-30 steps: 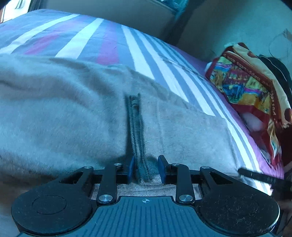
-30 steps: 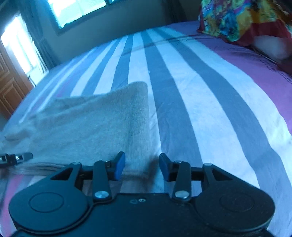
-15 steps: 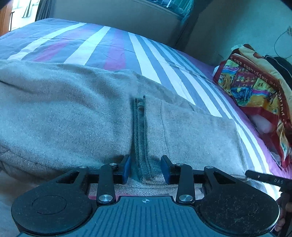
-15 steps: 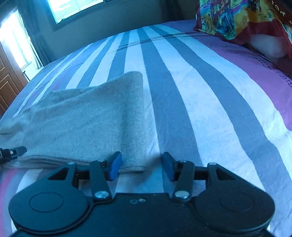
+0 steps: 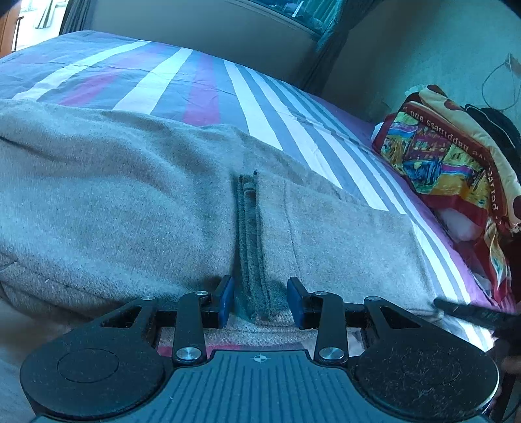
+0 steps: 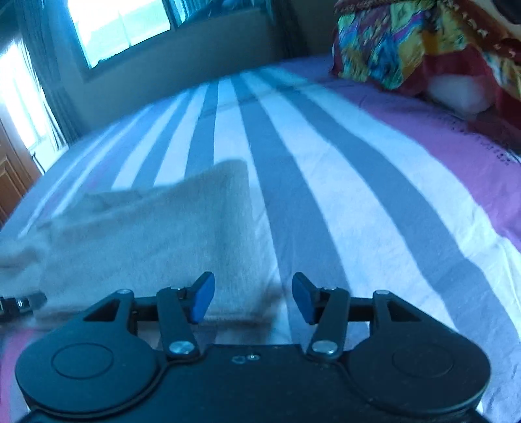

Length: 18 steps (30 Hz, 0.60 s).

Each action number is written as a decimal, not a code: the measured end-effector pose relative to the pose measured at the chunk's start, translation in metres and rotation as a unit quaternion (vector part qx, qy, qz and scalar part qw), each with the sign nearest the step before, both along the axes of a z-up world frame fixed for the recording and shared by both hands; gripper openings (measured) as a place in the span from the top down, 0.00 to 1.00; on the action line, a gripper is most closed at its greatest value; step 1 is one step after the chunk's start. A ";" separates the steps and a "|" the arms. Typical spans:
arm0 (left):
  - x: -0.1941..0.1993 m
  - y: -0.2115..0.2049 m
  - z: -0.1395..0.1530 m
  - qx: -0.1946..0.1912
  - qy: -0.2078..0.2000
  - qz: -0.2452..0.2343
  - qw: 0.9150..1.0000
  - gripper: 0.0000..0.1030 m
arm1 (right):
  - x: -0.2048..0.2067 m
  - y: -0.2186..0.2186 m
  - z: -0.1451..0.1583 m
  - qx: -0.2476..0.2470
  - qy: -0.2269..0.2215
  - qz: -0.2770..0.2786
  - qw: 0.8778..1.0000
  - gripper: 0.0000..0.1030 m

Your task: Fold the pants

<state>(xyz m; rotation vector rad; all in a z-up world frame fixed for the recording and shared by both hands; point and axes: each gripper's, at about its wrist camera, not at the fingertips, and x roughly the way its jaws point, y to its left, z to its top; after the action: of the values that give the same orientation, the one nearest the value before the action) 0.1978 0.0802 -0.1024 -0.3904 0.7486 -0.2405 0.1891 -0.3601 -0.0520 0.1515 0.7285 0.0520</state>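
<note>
1. The grey pants (image 5: 136, 201) are lying spread across the striped bed (image 5: 202, 81), reaching from the left edge of the left wrist view toward its lower right.
2. The left gripper (image 5: 260, 301) is hanging low over the near edge of the pants, its jaws standing apart on either side of a dark raised fold (image 5: 250, 247) of fabric that is running away from the camera.
3. The blue pads (image 5: 226, 301) of this gripper are not pressing the fold; a gap is showing on each side, so the gripper is released.
4. The right gripper (image 6: 252, 297) is hovering over the right-hand corner of the pants (image 6: 162, 234), near where the fabric is meeting the white and grey stripes.
5. Its jaws are opening, with the corner of the cloth lying below the left pad and bare sheet below the right one; nothing is being gripped.
6. A brightly patterned cloth bundle (image 5: 449, 166) is sitting at the far right of the bed, well apart from the pants.
7. A window (image 6: 120, 26) is glowing beyond the bed in the right wrist view.
</note>
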 end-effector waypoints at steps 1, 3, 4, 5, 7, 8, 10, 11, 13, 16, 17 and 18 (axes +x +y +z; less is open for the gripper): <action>0.000 0.000 0.000 0.001 -0.001 -0.001 1.000 0.64 | 0.005 0.000 -0.005 -0.007 0.020 0.001 1.000 0.48; -0.002 0.002 0.002 -0.001 -0.002 -0.001 1.000 0.64 | 0.009 0.000 -0.011 -0.010 0.036 0.009 0.999 0.48; -0.007 0.007 0.007 -0.007 -0.011 0.008 1.000 0.64 | 0.009 0.000 -0.008 -0.007 0.031 0.005 0.999 0.48; -0.013 0.014 0.010 -0.010 -0.023 0.020 0.999 0.64 | 0.007 -0.002 -0.006 -0.001 0.024 0.000 1.000 0.47; -0.031 0.042 0.016 -0.025 -0.048 0.052 0.997 0.63 | 0.003 -0.006 -0.004 0.006 0.018 -0.007 1.000 0.46; -0.042 0.059 0.016 -0.035 -0.061 0.073 0.995 0.52 | 0.001 -0.008 -0.003 0.006 0.017 -0.006 1.000 0.46; -0.069 0.102 0.013 -0.056 -0.088 0.132 0.986 0.31 | 0.000 -0.013 -0.004 0.004 0.016 -0.004 1.000 0.44; -0.079 0.122 0.010 -0.067 -0.093 0.157 0.981 0.31 | -0.003 -0.014 -0.004 0.007 0.014 -0.005 1.000 0.44; -0.092 0.164 -0.002 -0.090 -0.073 0.208 0.971 0.31 | -0.011 -0.018 -0.003 0.013 0.007 -0.013 1.000 0.44; -0.094 0.216 -0.035 -0.190 -0.040 0.251 0.948 0.31 | -0.012 -0.022 -0.003 0.019 0.003 -0.025 1.000 0.44; -0.091 0.229 -0.049 -0.237 -0.036 0.253 0.937 0.31 | -0.011 -0.022 -0.003 0.021 0.003 -0.028 0.999 0.43; -0.087 0.243 -0.063 -0.290 -0.040 0.253 0.922 0.31 | -0.010 -0.021 -0.004 0.022 0.004 -0.029 0.999 0.43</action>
<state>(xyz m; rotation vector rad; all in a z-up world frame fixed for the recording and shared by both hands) 0.1110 0.3229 -0.1656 -1.1145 0.4607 0.0198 0.1792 -0.3808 -0.0555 0.2145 0.7318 0.0116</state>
